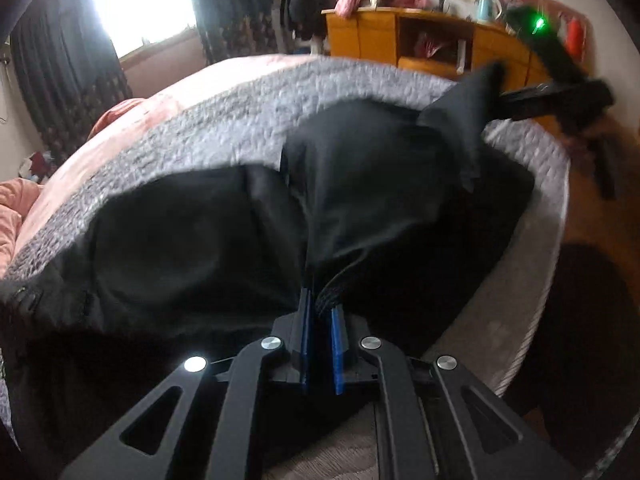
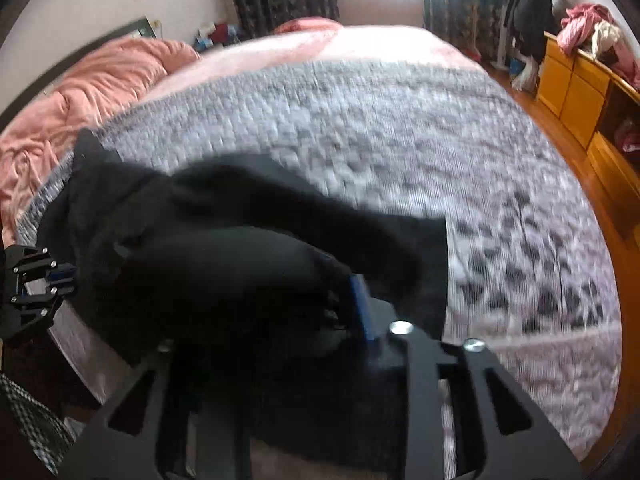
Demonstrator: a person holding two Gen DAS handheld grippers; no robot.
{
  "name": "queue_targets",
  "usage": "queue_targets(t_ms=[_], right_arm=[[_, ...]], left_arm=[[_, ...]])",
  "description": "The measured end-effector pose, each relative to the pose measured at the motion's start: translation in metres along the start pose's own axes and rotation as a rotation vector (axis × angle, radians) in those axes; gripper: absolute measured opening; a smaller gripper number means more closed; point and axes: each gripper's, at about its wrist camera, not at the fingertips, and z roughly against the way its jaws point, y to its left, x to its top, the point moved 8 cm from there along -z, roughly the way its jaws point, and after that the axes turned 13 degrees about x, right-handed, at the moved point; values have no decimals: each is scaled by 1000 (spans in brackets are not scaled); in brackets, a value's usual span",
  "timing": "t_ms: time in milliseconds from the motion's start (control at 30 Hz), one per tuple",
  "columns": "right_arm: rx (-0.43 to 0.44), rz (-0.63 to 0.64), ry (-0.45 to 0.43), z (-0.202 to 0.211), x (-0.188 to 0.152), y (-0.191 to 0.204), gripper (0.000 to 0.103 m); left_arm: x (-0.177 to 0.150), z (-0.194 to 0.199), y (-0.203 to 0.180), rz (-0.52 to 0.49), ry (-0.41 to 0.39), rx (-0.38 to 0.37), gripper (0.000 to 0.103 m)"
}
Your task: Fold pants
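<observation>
Left gripper (image 1: 320, 300) clamped on black pants (image 1: 360, 184), cloth bunched between its 2 fingers. Right gripper (image 2: 320, 280) partly parted; pants draped over its fingers, grip unclear. Grey bedspread (image 2: 360, 120) beyond both.

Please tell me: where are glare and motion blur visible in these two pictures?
Left wrist view: the window is blown out white, and the right gripper is smeared. Right wrist view: the grey blanket is streaked by motion, and the black pants show little detail.

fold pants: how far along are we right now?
Mid-fold. Done: the black pants lie on the grey blanket, one part doubled over the rest. In hand: the left gripper is clamped on a pants edge; the right gripper has fabric between its fingers, grip unclear. Left: lay it flat, release and finish folding.
</observation>
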Motion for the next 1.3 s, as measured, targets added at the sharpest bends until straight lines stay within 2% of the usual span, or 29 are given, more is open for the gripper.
queue_targets(t_ms=[33,100,133,267,333,367,400,467,500,533,633,833,900,933,1000,1033,1100,1200,1267,1300], right_arm=[[-3,-18,13,1,-9,-3,37],[9,-73,28,5,-25,-11,49],[16,-103,32,9,-32,-14,52],[1,-232,15,30,-53,-34,53],[-8,-313,-27,49,-59,-44,55],[15,-338,-52,55,-58,-44,55],[77,-387,-94,62,-57,-43,64],[266,-475,-151,62,-53,-32,75],[286,-487,-147,58,-53,-29,75],[269,-496,-115,48,-55,-27,75],[140,-514,-37,24,-63,-39,75],[186,-551,-111,2,-37,-46,72],[176,-527,-107,-5,-21,-49,70],[157,-509,-89,-10,-14,-51,65],[56,-458,-34,-20,-4,-61,13],[41,-447,-22,-20,0,-64,9],[78,-423,-82,-10,19,-61,3],[46,-392,-130,1,33,-62,2],[-10,-394,-82,-10,31,-68,2],[-62,-409,-3,-22,22,-74,4]], left_arm=[[-4,-3,-1,10,5,4,8],[-9,-9,-2,29,15,11,8],[-9,-11,-2,33,19,15,8],[-11,-17,-4,51,42,28,8],[-10,-21,-4,48,47,38,8],[-10,-22,-5,47,48,41,8],[-11,-23,-4,49,51,44,8],[-11,-25,-5,43,54,50,8],[-11,-26,-6,35,55,55,8],[-11,-27,-5,28,54,59,8],[-10,-26,-6,23,54,60,9],[-9,-24,-2,36,55,54,9],[-9,-25,-2,41,56,50,9],[-9,-25,-2,41,56,49,9],[-9,-26,-1,51,63,51,9],[-10,-27,1,65,70,46,9],[-9,-25,3,97,69,35,9],[-4,-23,3,106,51,37,9],[-3,-26,-1,89,49,59,9],[-2,-28,-2,90,54,65,9]])
